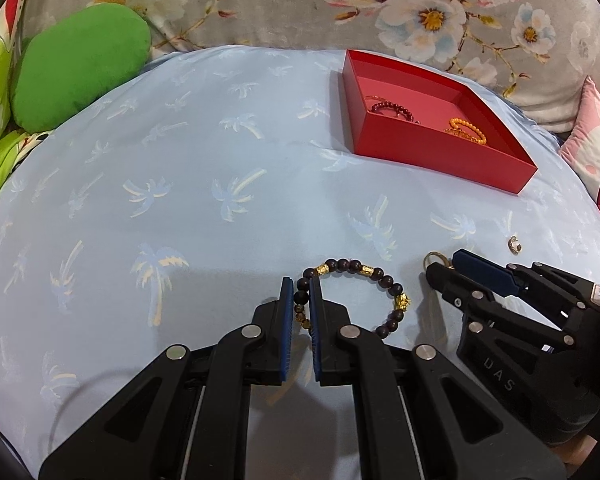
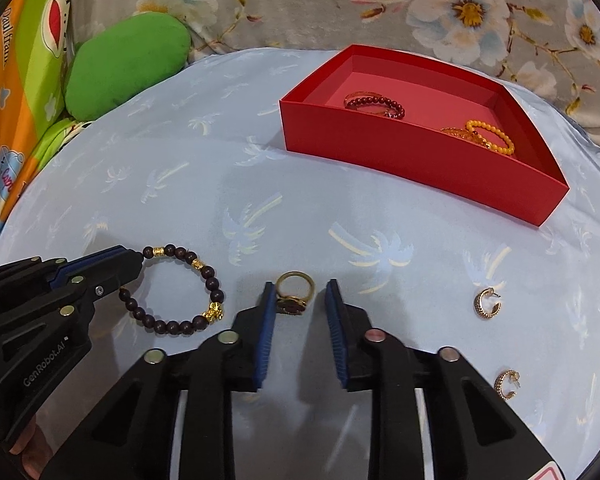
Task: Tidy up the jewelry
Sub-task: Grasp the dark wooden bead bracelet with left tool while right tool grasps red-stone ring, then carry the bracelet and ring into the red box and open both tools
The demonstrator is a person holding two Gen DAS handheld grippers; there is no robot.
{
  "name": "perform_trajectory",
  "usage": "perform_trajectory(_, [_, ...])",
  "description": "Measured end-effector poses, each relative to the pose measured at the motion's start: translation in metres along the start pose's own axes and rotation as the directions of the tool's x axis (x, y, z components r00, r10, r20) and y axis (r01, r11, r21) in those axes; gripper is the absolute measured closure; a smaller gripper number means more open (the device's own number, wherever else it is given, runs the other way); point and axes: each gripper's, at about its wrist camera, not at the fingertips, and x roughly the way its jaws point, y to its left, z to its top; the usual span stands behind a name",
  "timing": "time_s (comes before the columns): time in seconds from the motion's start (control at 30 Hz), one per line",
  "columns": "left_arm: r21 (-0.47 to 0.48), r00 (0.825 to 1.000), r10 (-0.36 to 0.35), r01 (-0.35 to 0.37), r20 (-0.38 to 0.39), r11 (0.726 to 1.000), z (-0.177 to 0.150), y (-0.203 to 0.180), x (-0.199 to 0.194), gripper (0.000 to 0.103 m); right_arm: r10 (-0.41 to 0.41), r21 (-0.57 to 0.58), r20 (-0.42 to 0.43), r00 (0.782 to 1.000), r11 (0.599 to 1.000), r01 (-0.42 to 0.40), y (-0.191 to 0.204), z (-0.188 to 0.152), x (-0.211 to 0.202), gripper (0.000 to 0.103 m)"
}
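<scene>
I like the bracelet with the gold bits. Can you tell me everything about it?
The dark bead bracelet is a loop of round brown, wood-like beads with several gold beads and one gold charm. It lies flat on the light blue palm-tree cloth, outside the red box. The left gripper is shut on its beads at one side.

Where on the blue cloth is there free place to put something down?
Free: the wide stretch of blue cloth between the green cushion and the red box. Crowded: the near edge, with the bead bracelet, the ring and the earrings.
</scene>
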Motion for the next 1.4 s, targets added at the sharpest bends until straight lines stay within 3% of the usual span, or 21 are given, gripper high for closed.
perform_trajectory(0.33, [0.017, 1.000, -0.029, 0.029, 0.004, 0.999, 0.003, -0.010, -0.007, 0.095, 0.014, 0.039, 0.017, 1.000, 0.999, -0.014, -0.012, -0.009, -0.017, 0.089])
perform_trajectory(0.9, [0.082, 0.996, -0.091, 0.089, 0.022, 0.993, 0.017, -0.053, -0.024, 0.095, -0.042, 0.170, 0.080, 0.996, 0.985, 0.028, -0.078, -0.020, -0.067, 0.089])
perform_trajectory(1.3, [0.166, 0.989, -0.127, 0.114, 0.072, 0.980, 0.045, -0.086, -0.040, 0.095, -0.049, 0.210, 0.124, 0.991, 0.978, 0.022, -0.102, 0.001, -0.081, 0.089])
perform_trajectory(1.4, [0.174, 0.981, -0.177, 0.161, 0.079, 0.972, 0.065, -0.095, -0.043, 0.095, -0.055, 0.217, 0.142, 0.988, 0.976, 0.023, -0.113, 0.016, -0.083, 0.089])
